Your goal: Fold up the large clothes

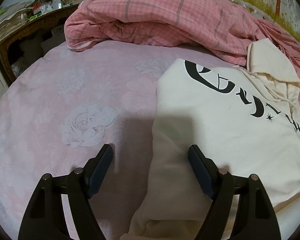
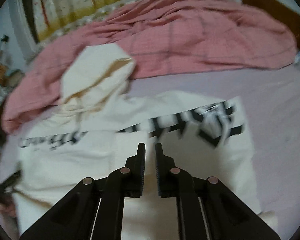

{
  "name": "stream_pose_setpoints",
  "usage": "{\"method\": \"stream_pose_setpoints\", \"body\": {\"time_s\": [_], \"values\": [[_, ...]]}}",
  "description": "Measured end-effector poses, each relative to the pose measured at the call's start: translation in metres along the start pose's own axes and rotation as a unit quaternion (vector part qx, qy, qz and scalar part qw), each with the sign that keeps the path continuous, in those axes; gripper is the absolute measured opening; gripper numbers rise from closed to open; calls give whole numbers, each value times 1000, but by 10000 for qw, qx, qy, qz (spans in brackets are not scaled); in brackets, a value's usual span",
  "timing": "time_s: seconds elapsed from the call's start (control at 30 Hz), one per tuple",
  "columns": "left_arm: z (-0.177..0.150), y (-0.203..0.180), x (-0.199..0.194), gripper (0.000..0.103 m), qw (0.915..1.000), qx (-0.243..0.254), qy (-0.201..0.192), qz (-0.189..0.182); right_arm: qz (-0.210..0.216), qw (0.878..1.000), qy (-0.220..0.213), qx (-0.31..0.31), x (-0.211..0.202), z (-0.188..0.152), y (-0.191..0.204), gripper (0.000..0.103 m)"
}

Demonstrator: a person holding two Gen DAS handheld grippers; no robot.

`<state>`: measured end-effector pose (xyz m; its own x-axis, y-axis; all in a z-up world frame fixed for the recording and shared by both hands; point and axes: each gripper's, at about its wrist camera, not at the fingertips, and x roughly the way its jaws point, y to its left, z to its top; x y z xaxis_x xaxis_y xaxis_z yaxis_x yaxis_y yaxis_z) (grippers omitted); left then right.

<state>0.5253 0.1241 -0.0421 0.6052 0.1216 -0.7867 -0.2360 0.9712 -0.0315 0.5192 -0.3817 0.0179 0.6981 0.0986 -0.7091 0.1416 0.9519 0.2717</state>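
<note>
My right wrist view is smeared with blur, so the black lettering across the cream hoodie (image 2: pixel 170 160) cannot be read there, and its left part runs out of frame. In my left wrist view the hoodie (image 1: pixel 220 120) is sharp, but its print is cut off at the right edge and the folded sleeve below passes out of sight between my fingers at the bottom. The hoodie lies front up on the pale pink bedsheet (image 1: pixel 70 100), its hood (image 1: pixel 270 64) propped against the bunched pink plaid quilt (image 1: pixel 160 16) just behind it. My left gripper (image 1: pixel 150 150) is spread wide and holds nothing; its right finger (image 1: pixel 198 166) is over the hoodie's left edge, the other over bare sheet beside the hoodie, and I cannot tell whether either touches. My right gripper (image 2: pixel 150 150) is over the hoodie's middle with its fingers drawn nearly together, a narrow gap left between them and nothing pinched.
</note>
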Motion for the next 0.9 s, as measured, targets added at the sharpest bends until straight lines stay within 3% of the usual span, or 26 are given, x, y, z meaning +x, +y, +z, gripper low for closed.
{"method": "stream_pose_setpoints", "body": {"time_s": [0.03,0.1,0.23,0.33,0.7,0.9], "values": [[0,-1,0,77,10000,5,-3,5,247,9996,136,-36,2,-1,5,10],[0,-1,0,77,10000,-1,-2,-3,350,9985,354,-223,8,-8,16,10],[0,-2,0,77,10000,-6,-5,-13,-85,9942,685,-821,26,-28,37,10],[0,-1,0,77,10000,-54,2,-67,-211,9932,900,-703,32,-43,32,10],[-2,-4,-3,77,9999,98,-64,-102,-325,9889,739,-1248,16,-66,27,10],[-6,-15,-29,77,9977,277,-499,-369,-287,9914,412,-1205,4,-80,22,10]]}}
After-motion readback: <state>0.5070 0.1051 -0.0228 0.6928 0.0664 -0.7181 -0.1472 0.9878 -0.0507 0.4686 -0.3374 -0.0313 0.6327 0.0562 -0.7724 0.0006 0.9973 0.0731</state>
